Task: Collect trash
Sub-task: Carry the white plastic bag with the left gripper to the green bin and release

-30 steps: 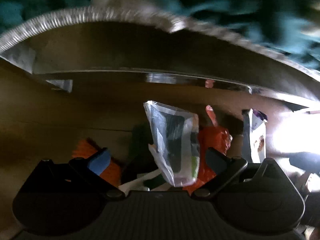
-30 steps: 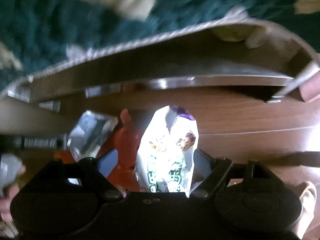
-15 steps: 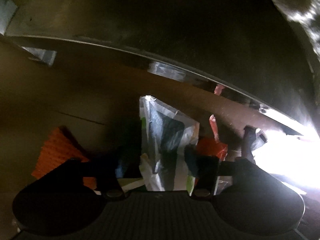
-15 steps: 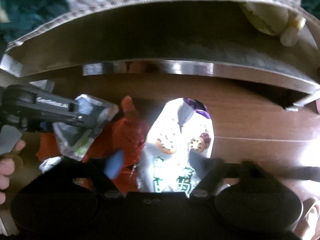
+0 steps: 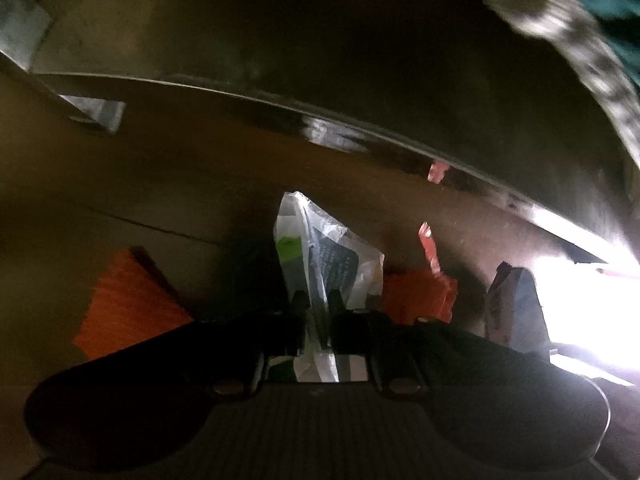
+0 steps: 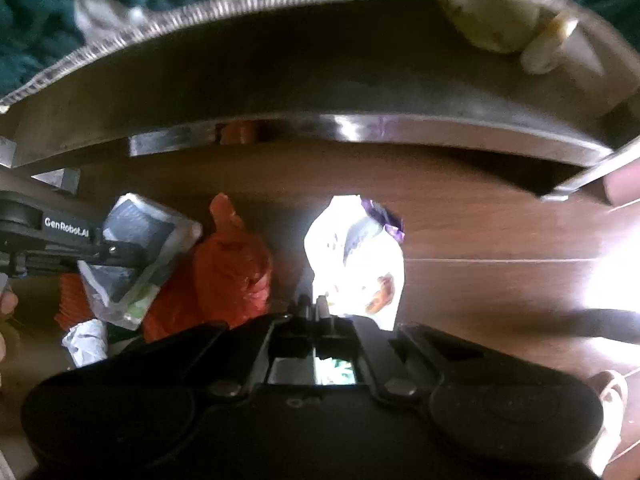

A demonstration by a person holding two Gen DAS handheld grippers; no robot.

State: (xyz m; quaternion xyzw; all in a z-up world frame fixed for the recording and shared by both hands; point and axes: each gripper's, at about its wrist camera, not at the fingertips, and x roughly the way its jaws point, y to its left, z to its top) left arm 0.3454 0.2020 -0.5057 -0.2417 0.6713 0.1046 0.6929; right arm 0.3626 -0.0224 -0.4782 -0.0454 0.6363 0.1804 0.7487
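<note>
My left gripper [image 5: 316, 300] is shut on a clear plastic wrapper [image 5: 320, 248] with dark and green print, which stands up between its pads. The right wrist view shows the same left gripper [image 6: 116, 252] coming in from the left, clamped on that wrapper [image 6: 140, 232]. My right gripper [image 6: 314, 304] is shut on the lower left edge of a white cookie packet [image 6: 360, 256] with a purple torn top. A crumpled red wrapper [image 6: 232, 272] lies between the two packets, loose on the brown wood-grain surface [image 6: 480, 240]; it also shows as the red wrapper [image 5: 416, 296] in the left wrist view.
A cardboard wall [image 6: 320, 60] with a corrugated rim and shiny tape curves across the back of both views. An orange ribbed piece [image 5: 124, 304] and a crumpled white scrap [image 6: 86, 340] lie at the left. Teal fuzzy fabric [image 6: 40, 0] lies beyond the wall. Strong glare fills the right side.
Both grippers went from wide open to shut: the left onto the clear wrapper, the right onto the cookie packet. The left gripper also shifted closer to the cardboard wall.
</note>
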